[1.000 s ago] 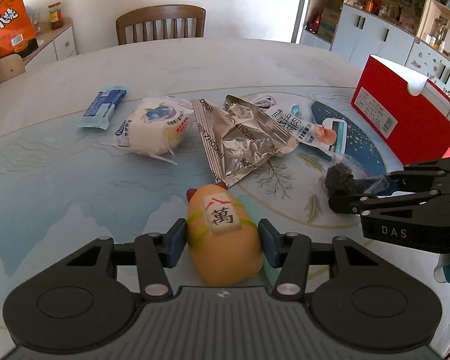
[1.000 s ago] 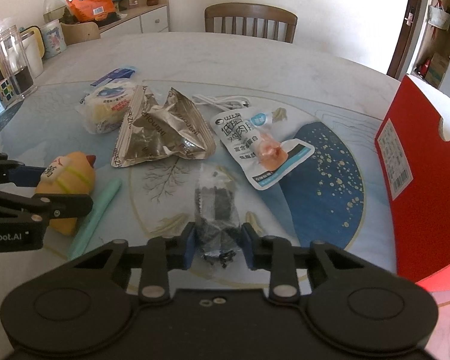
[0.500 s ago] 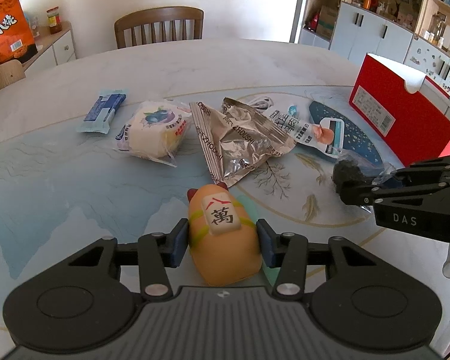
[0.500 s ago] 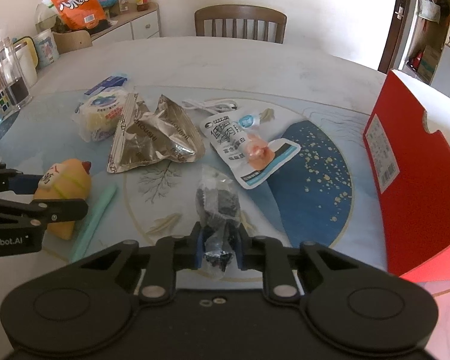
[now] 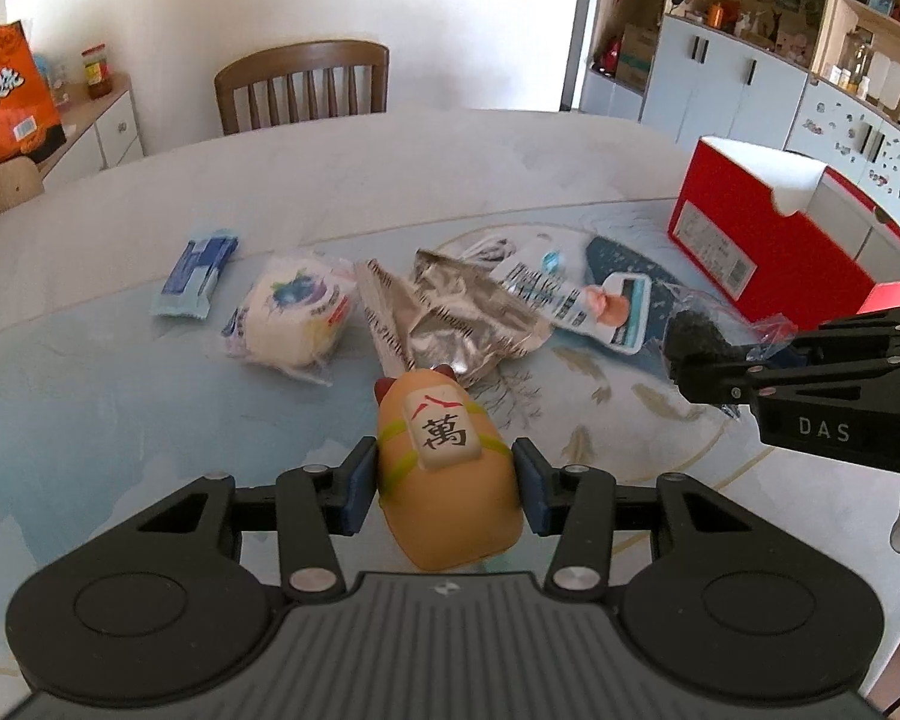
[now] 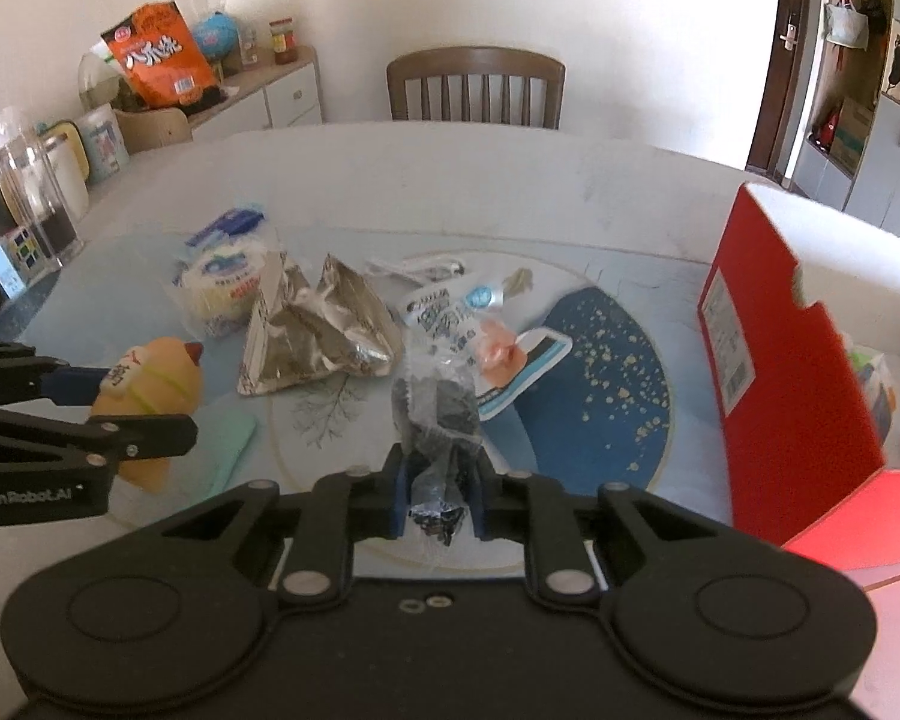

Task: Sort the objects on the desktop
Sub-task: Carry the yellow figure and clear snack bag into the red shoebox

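Note:
An orange toy (image 5: 450, 504) with a mahjong tile on its back sits between the blue pads of my left gripper (image 5: 444, 483), which is shut on it and holds it just above the table. The right wrist view shows the same toy (image 6: 156, 378) in the left gripper (image 6: 132, 402). My right gripper (image 6: 437, 483) is shut on the crinkled end of a clear packet of dark snack (image 6: 435, 402), which hangs free of the table. In the left wrist view the packet (image 5: 690, 330) sticks out ahead of the right gripper (image 5: 708, 378). An open red box (image 6: 792, 348) stands at the right.
On the table lie a silver foil bag (image 5: 456, 312), a wrapped white bun (image 5: 294, 312), a blue packet (image 5: 195, 270), a white and blue pouch (image 5: 570, 300) and a pale green strip (image 6: 228, 438). A wooden chair (image 5: 303, 87) stands beyond the far edge. Jars (image 6: 36, 198) crowd the left.
Both grippers have risen, lifting the toy and the packet off the table. The right jaws have closed in tighter on the packet's end.

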`<state>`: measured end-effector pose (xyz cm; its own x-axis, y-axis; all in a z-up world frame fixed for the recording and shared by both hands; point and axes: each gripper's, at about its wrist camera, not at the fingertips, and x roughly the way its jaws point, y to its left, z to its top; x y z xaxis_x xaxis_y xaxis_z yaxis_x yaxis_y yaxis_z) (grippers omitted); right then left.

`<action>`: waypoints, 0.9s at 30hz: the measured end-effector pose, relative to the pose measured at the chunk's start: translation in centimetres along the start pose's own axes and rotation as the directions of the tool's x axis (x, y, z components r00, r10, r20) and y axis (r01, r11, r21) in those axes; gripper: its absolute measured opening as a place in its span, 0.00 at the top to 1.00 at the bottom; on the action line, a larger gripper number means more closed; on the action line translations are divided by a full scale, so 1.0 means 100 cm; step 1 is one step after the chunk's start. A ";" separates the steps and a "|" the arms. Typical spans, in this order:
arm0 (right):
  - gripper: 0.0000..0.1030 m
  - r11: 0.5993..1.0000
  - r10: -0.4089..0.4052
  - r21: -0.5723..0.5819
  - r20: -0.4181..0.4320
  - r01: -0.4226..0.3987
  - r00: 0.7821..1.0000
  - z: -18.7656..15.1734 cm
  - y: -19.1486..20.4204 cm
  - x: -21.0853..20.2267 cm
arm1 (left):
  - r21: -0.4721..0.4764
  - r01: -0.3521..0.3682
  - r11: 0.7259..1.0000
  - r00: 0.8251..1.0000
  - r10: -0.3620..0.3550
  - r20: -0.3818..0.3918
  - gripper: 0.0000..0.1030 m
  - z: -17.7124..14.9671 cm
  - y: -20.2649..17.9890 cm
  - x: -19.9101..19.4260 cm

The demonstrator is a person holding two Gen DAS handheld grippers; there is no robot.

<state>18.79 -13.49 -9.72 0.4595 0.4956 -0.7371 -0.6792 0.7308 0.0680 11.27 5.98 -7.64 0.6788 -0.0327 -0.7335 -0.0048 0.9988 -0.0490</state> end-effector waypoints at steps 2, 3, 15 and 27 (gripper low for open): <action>0.82 1.000 0.008 0.008 0.011 -0.008 1.000 0.002 -0.003 -0.007 | 0.003 0.008 1.000 1.000 -0.008 0.010 0.55 0.005 -0.004 -0.004; 0.82 1.000 0.011 0.010 0.017 -0.011 1.000 0.004 -0.005 -0.012 | 0.006 0.011 1.000 1.000 -0.011 0.013 0.55 0.008 -0.006 -0.006; 0.82 0.999 -0.016 0.030 0.096 0.013 0.995 0.018 -0.030 -0.060 | 0.061 0.079 0.995 0.995 -0.083 0.060 0.55 0.042 -0.044 -0.029; 0.81 0.997 -0.057 0.067 0.142 0.048 0.988 0.020 -0.084 -0.094 | 0.124 0.132 0.983 0.986 -0.144 0.090 0.55 0.073 -0.104 -0.033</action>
<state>21.35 -23.39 -2.04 0.5742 0.5150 -0.6364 -0.6168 0.7833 0.0774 14.46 -4.06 0.28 0.7355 -0.1724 -0.6552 0.1760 0.9825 -0.0608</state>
